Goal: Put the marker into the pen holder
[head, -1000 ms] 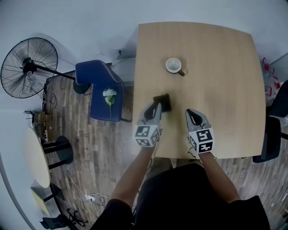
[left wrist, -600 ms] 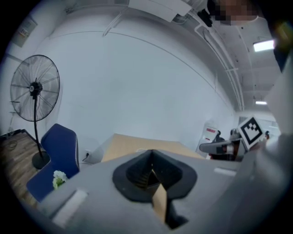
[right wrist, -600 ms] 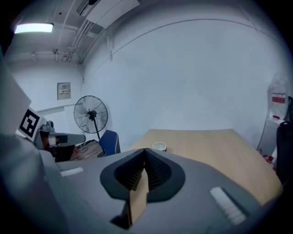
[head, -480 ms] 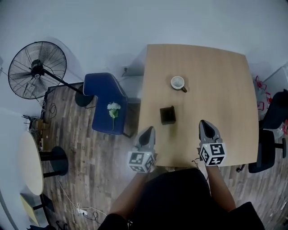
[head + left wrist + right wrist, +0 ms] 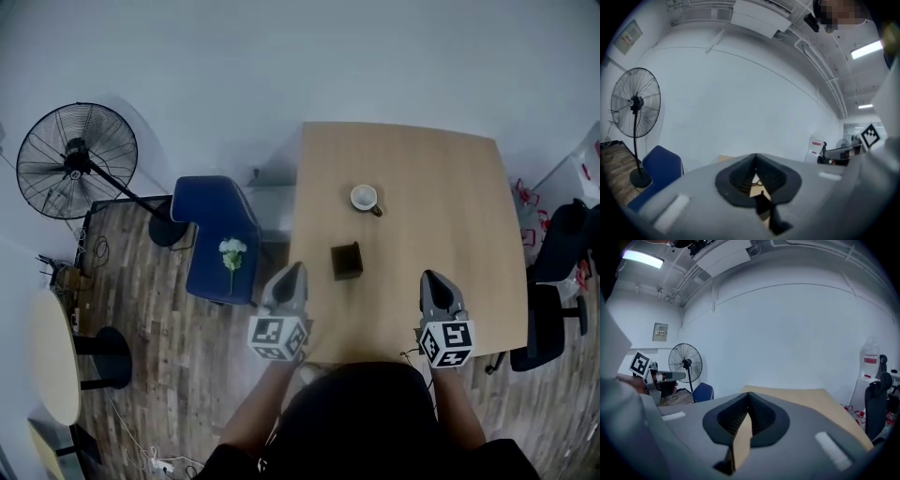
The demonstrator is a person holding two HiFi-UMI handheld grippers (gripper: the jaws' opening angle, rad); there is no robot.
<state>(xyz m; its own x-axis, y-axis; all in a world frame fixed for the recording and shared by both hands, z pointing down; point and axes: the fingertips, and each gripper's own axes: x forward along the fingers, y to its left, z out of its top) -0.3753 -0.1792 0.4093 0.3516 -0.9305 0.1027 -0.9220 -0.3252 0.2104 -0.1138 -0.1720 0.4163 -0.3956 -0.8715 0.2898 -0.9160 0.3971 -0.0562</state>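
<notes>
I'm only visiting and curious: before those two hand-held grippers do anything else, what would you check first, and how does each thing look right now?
1. Left gripper free to grasp: ok, jaws together with nothing between them.
2. Right gripper free to grasp: ok, jaws together with nothing between them.
3. Pen holder upright on the table: ok.
4. Marker located: cannot tell, none shows in any view.
5. Cup apart from the pen holder: ok.

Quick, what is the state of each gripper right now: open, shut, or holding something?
Left gripper: shut, jaws together, holding nothing.
Right gripper: shut, jaws together, holding nothing.
</notes>
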